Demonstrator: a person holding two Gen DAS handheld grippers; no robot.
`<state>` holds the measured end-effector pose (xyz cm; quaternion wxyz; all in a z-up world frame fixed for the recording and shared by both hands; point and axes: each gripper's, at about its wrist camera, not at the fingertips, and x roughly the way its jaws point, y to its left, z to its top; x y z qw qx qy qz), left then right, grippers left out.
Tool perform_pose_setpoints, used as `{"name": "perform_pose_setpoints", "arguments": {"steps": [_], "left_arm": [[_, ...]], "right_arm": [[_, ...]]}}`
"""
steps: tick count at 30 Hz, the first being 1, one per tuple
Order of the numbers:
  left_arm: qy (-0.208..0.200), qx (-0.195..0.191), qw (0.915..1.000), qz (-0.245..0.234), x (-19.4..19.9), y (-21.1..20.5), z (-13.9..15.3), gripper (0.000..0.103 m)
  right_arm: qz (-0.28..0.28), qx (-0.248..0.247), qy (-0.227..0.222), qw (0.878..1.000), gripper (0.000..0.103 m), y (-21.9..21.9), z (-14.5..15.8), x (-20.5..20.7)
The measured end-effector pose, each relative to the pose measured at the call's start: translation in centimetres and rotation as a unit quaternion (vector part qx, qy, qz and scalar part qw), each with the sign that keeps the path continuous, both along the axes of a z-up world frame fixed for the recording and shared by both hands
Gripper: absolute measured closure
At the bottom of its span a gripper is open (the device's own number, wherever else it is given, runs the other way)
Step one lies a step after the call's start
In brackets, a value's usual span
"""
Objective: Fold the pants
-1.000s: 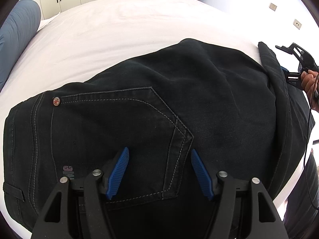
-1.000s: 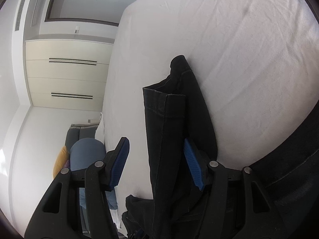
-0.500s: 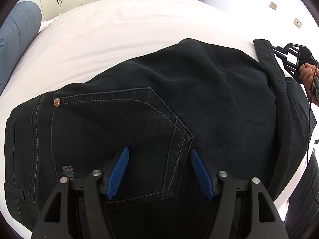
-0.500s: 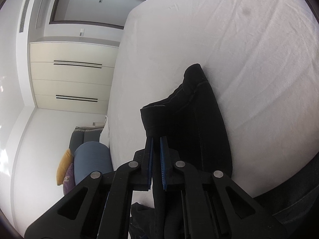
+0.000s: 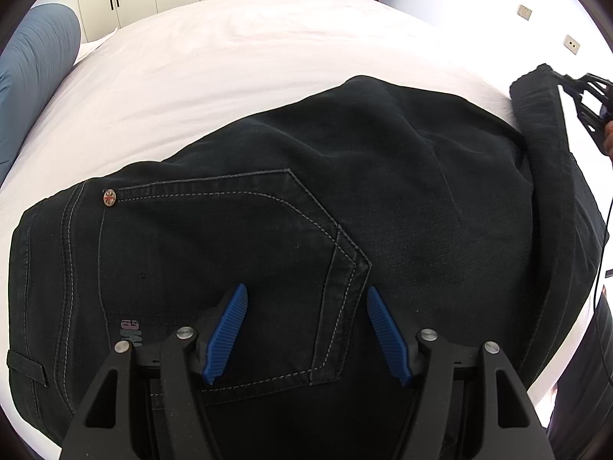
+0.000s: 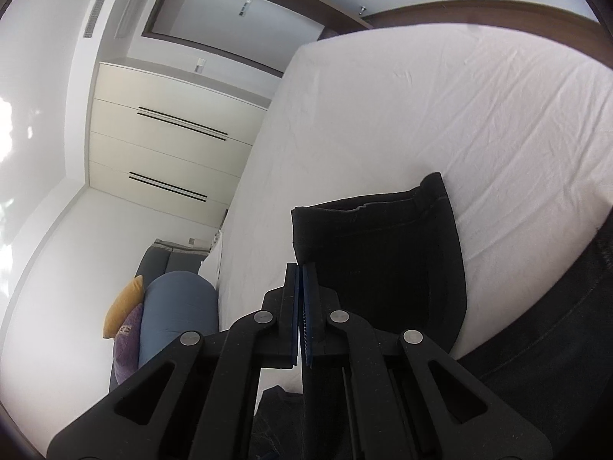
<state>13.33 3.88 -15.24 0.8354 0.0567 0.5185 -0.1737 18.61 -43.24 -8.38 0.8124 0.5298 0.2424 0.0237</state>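
The black denim pants (image 5: pixel 345 230) fill the lower half of the left wrist frame, spread on the white-sheeted bed (image 5: pixel 249 57). The left gripper (image 5: pixel 304 329) hovers wide over the back pocket (image 5: pixel 230 268), unmoved. The right gripper (image 6: pixel 300 306), a second ago apart, has closed on the pants' hem (image 6: pixel 383 253) and lifted it higher in frame.
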Motion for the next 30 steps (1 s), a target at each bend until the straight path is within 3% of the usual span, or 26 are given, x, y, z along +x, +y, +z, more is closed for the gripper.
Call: {"name": "perform_pose_setpoints", "arguments": {"steps": [8,13,21,26,30], "left_arm": [[0.000,0.000,1.0000,-0.001,0.0,0.0,0.0,0.035],[0.002,0.002,1.0000,-0.005,0.2,0.0,0.1,0.035],[0.011,0.008,0.9999,-0.006,1.0,-0.3,0.5,0.036],[0.016,0.014,0.9998,-0.006,1.6,-0.6,0.9,0.035],[0.018,0.020,0.9996,-0.007,2.1,-1.2,1.0,0.035]], "right_arm": [[-0.039,-0.033,-0.027,0.998,0.103,-0.8,5.3,-10.2],[-0.069,-0.038,-0.010,0.997,0.103,-0.7,5.9,-16.6],[-0.119,-0.007,0.080,0.990,0.102,-0.4,-1.4,-23.8],[-0.155,0.042,0.108,0.981,0.103,-1.6,-6.5,-27.1],[-0.164,0.052,0.115,0.978,0.103,-1.3,-8.0,-27.7]]}}
